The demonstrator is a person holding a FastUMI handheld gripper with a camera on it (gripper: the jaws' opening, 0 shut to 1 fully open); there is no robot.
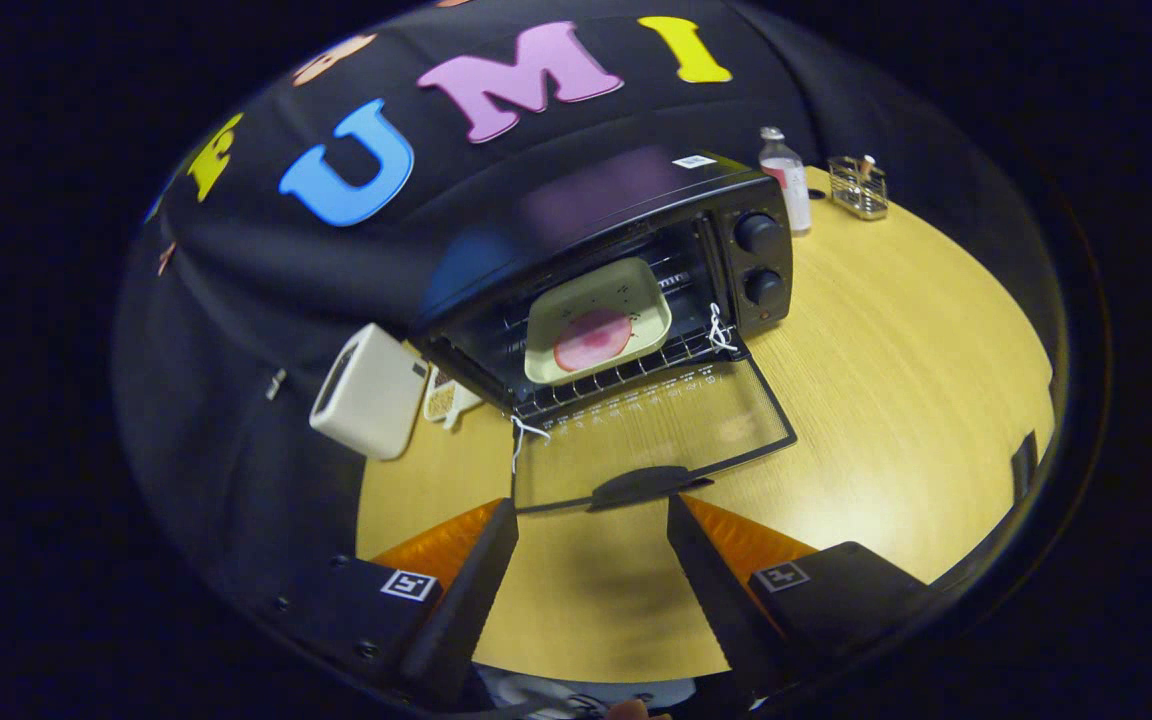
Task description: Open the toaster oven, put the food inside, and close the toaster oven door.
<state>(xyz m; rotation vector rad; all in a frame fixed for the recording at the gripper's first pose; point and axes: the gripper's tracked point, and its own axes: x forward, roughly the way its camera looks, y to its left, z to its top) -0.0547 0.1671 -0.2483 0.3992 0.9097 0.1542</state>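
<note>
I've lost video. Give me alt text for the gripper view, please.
The toaster oven stands on the wooden table with its glass door folded flat, and a tray with a pink slice of food sits on the rack inside. The tongs are open and empty, their tips just short of the door's handle.

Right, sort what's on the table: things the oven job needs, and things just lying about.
For the job:
toaster oven
its open door
door handle, just ahead of the open, empty claw
tray with pink food on the rack

Lying about:
white box
bottle
wire basket
</note>
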